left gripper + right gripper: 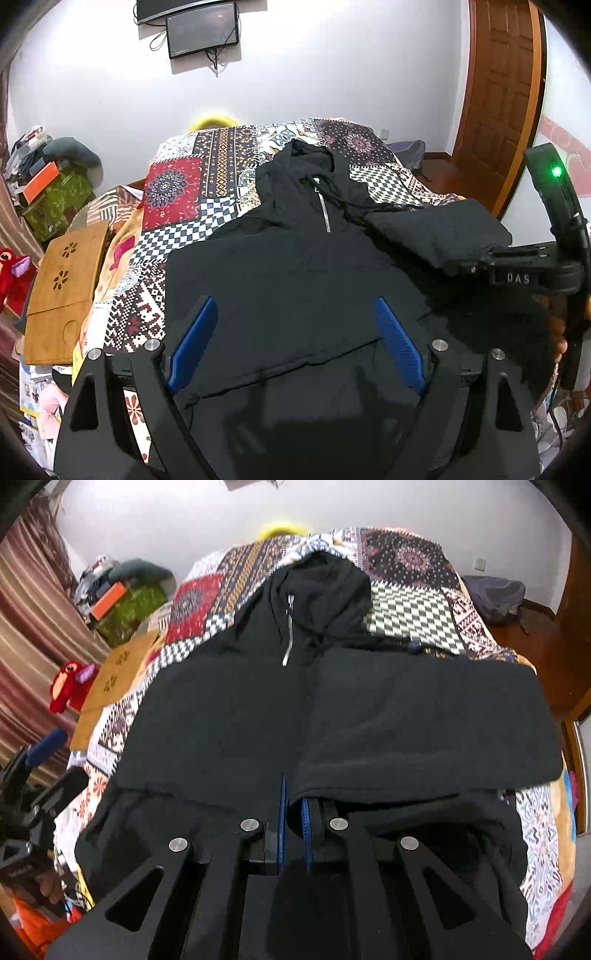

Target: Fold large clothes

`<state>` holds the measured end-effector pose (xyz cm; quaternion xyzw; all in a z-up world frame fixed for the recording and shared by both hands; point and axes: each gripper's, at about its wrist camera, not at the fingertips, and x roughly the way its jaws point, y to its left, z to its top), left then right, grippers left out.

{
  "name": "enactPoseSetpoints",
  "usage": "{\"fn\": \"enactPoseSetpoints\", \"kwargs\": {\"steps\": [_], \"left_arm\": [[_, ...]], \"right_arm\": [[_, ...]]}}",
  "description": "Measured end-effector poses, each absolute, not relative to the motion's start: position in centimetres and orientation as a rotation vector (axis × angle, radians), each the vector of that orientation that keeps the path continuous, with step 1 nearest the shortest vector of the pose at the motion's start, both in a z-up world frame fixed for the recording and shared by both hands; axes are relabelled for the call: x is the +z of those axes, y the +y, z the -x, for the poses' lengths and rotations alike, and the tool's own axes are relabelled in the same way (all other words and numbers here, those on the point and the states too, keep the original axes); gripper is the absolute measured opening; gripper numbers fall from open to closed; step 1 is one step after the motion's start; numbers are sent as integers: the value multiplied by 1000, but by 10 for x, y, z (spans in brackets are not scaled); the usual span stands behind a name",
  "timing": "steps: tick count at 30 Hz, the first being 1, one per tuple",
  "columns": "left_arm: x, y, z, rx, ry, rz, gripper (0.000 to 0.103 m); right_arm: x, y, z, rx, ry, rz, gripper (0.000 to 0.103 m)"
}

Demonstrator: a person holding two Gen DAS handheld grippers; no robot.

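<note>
A black zip hoodie [295, 266] lies front up on a patchwork bedspread [184, 206], hood toward the wall. My left gripper [295, 325] is open, blue pads wide apart above the hoodie's lower front. My right gripper [293, 805] is shut on a fold of the hoodie's right side [424, 731], lifted and laid over toward the middle. The hoodie's zip [287, 642] shows in the right wrist view. The right gripper also shows at the right edge of the left wrist view [458, 266], shut on the black cloth.
A wooden lap tray [62, 291] and a red plush toy [14, 273] lie left of the bed. A cluttered green box [55, 199] stands at the far left. A wooden door [498, 103] is at the right, a dark bag [495, 594] on the floor.
</note>
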<state>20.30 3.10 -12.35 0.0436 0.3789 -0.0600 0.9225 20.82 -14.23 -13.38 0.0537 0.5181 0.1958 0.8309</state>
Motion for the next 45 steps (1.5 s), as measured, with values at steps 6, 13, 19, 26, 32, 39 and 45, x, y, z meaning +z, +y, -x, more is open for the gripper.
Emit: {"fn": "enactPoseSetpoints", "kwargs": {"steps": [6, 13, 19, 26, 32, 39, 45], "left_arm": [[-129, 24, -207, -137, 791, -91, 87], [-138, 15, -215, -149, 815, -85, 87], [-146, 8, -223, -161, 841, -81, 87], [-158, 6, -234, -162, 876, -77, 87], [-170, 11, -243, -150, 913, -55, 87], [-173, 20, -245, -136, 921, -33, 87], [-164, 35, -238, -119, 896, -8, 87]], "right_arm": [[-109, -173, -196, 401, 1044, -213, 27], [-83, -239, -195, 242, 911, -349, 49], [-120, -290, -213, 105, 980, -535, 51], [-185, -319, -231, 53, 1112, -763, 51], [-189, -315, -250, 58, 1083, -750, 51], [-170, -299, -262, 87, 1066, -580, 6], [-102, -251, -257, 219, 932, -452, 5]]}}
